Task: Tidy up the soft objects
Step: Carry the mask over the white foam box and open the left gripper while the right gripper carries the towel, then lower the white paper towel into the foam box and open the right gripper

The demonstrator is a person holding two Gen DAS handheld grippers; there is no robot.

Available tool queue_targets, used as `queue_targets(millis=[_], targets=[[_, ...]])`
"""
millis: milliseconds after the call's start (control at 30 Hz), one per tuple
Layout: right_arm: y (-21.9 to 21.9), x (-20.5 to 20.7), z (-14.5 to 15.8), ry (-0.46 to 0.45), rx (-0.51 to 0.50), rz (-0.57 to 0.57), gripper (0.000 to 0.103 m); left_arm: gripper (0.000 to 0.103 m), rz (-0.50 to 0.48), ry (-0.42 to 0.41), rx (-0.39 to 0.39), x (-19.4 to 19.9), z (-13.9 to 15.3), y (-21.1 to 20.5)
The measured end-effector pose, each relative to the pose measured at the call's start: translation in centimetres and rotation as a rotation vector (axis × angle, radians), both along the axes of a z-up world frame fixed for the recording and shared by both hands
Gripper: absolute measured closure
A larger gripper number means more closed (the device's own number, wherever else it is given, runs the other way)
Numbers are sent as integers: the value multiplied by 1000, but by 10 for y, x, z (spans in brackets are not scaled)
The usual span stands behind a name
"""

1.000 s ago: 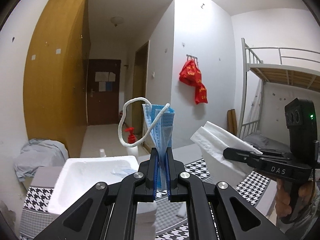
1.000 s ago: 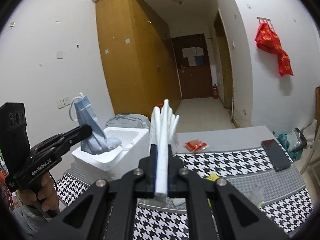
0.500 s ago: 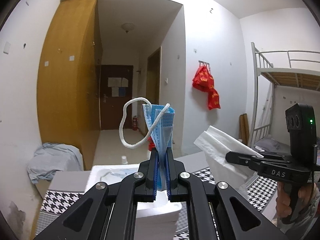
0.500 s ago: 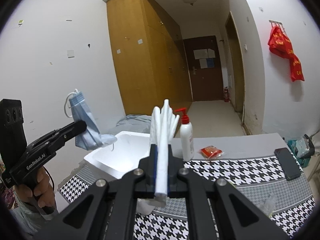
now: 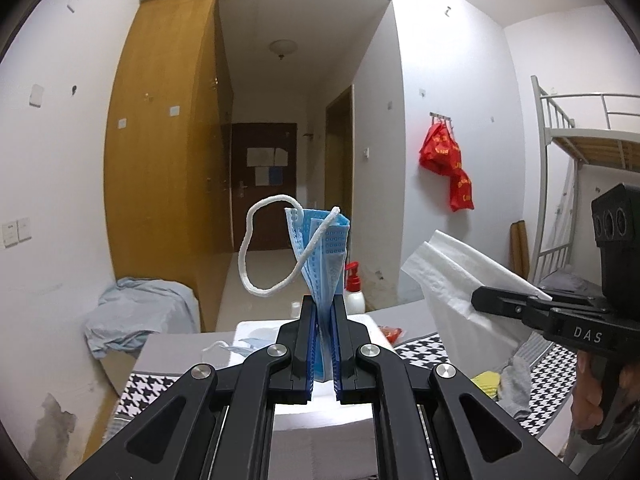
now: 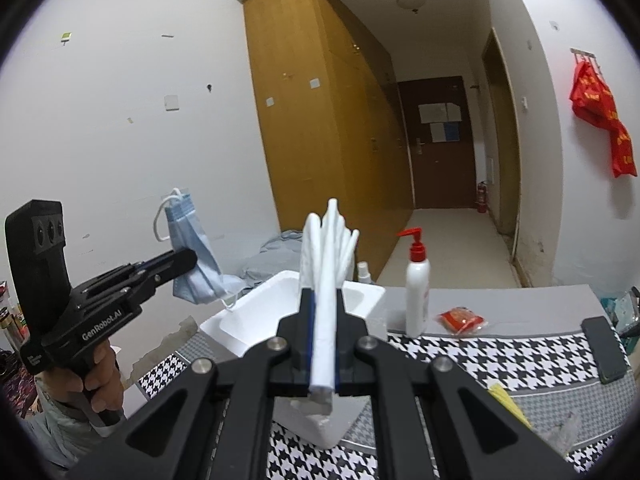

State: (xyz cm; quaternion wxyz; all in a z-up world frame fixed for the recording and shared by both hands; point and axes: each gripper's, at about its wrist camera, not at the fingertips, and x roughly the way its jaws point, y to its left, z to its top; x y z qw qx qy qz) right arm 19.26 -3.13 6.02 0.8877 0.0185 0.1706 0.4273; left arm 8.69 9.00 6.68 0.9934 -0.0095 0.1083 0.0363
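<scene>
Left gripper (image 5: 323, 344) clamped tight, pointing slightly below level, right gripper (image 6: 323, 344) likewise — each gripped by a hand (image 6: 102, 380).

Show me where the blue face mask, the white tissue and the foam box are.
blue face mask (image 5: 326, 258), left wrist view, on its pleated body above the jaws
white tissue (image 6: 326, 276), right wrist view, on the folded sheet above the jaws
foam box (image 6: 240, 320), right wrist view, on its inner left wall

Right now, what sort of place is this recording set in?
Most likely a dormitory room: a metal bunk bed at the right wall, a tall wooden wardrobe along the entry corridor, and a table with a houndstooth cloth.
</scene>
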Motion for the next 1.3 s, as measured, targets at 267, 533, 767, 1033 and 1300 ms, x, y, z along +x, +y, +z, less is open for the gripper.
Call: queue_targets(millis=[267, 533, 767, 1033, 1300], targets=[[22, 5, -2, 15, -6, 48, 94, 96, 11, 30, -12, 7, -7, 7], [34, 9, -3, 23, -19, 45, 94, 96, -20, 80, -39, 30, -15, 15], [32, 12, -4, 29, -20, 23, 94, 95, -36, 118, -60, 46, -22, 19], [34, 15, -5, 38, -27, 5, 94, 71, -54, 194, -67, 65, -36, 23], [36, 15, -2, 37, -33, -6, 94, 9, -37, 168, -92, 62, -38, 29]])
